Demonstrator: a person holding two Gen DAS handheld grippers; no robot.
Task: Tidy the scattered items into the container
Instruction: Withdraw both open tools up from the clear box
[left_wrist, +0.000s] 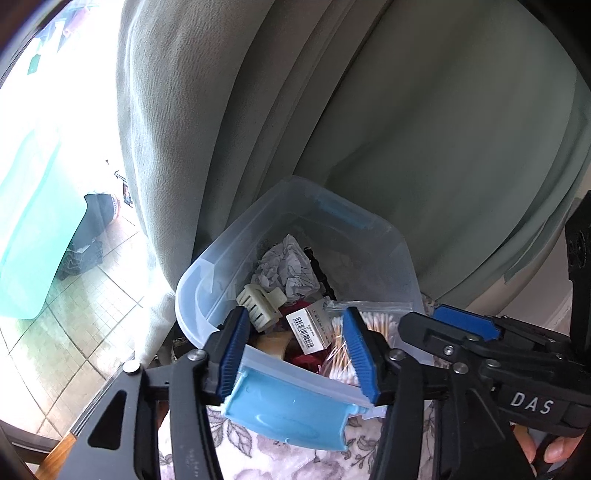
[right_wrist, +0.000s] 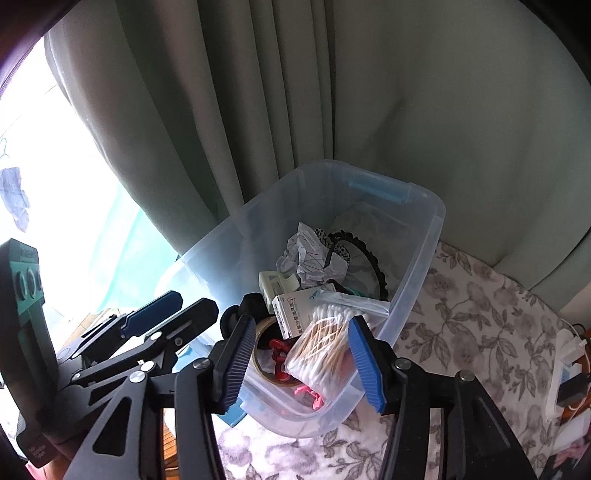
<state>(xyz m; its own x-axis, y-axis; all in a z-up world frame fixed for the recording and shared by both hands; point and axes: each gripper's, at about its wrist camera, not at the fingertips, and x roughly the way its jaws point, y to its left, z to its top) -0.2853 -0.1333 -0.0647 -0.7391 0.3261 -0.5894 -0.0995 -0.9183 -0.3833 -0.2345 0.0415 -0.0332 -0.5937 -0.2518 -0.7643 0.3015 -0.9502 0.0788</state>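
Your left gripper (left_wrist: 299, 350) stood spread and empty over the near end of the clear container (left_wrist: 397, 236), its two blue pads straddling the container's light-blue latch handle (left_wrist: 288, 413) without pressing on it. Your right gripper (right_wrist: 306, 362) was likewise released, holding nothing, poised above the near corner of the same container (right_wrist: 424, 266), with the bag of cotton swabs (right_wrist: 325, 347) lying directly below the gap between its pads. That was the relation to watch: everything visible of the task lay ahead of and beneath both grippers, already inside the walls. The swab bag rested on top of the heap, its long side running roughly across the right gripper's opening, leaning against the small white box (right_wrist: 295, 310); a roll of tape (right_wrist: 264, 350), a cream hair clip (left_wrist: 258, 302), a crumpled paper (left_wrist: 284, 266) and a black toothed hairband (right_wrist: 369, 258) sat beyond or beside it. The container itself ran lengthwise away from you toward the green curtain (right_wrist: 258, 110), standing on the flowered cloth (right_wrist: 461, 314). Neither view showed a loose item left on the cloth close by. Your right gripper was the nearer one to the swab bag; your left sat nearer the latch, so I would judge the left better placed for any handling of that end.
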